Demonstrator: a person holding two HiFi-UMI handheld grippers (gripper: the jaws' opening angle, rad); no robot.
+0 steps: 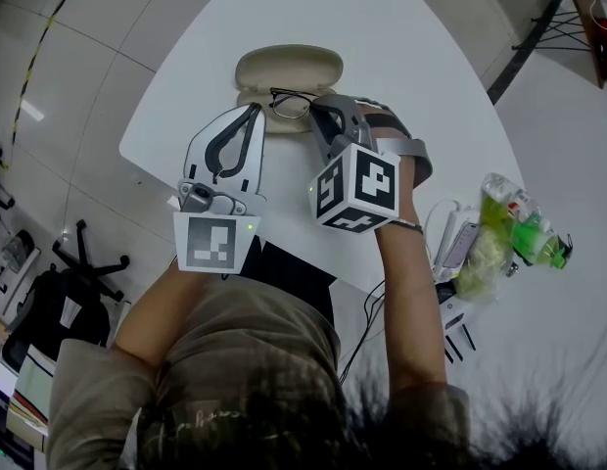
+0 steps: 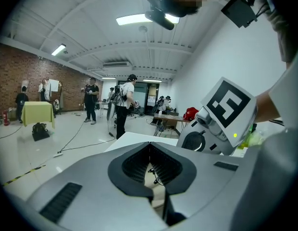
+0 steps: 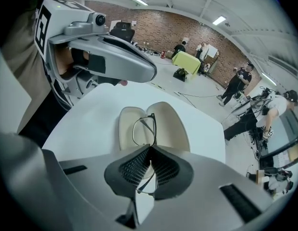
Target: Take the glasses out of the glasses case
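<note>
A cream glasses case (image 1: 289, 69) lies open on the white table (image 1: 382, 47), at its far side. Black thin-rimmed glasses (image 1: 290, 103) hang just in front of the case, with my right gripper (image 1: 318, 112) shut on them. In the right gripper view the glasses (image 3: 143, 124) stand on edge over the open case (image 3: 170, 124), one end pinched in my right gripper (image 3: 150, 149). My left gripper (image 1: 255, 111) is shut, its tips beside the case's left front edge and holding nothing that I can see. In the left gripper view, my left gripper (image 2: 150, 146) points level across the room.
Green snack bags (image 1: 504, 228), a cable and phone (image 1: 455, 245) and pens (image 1: 460, 336) lie at the table's right edge. An office chair (image 1: 83, 255) stands on the floor at left. People (image 2: 122, 105) stand far off in the room.
</note>
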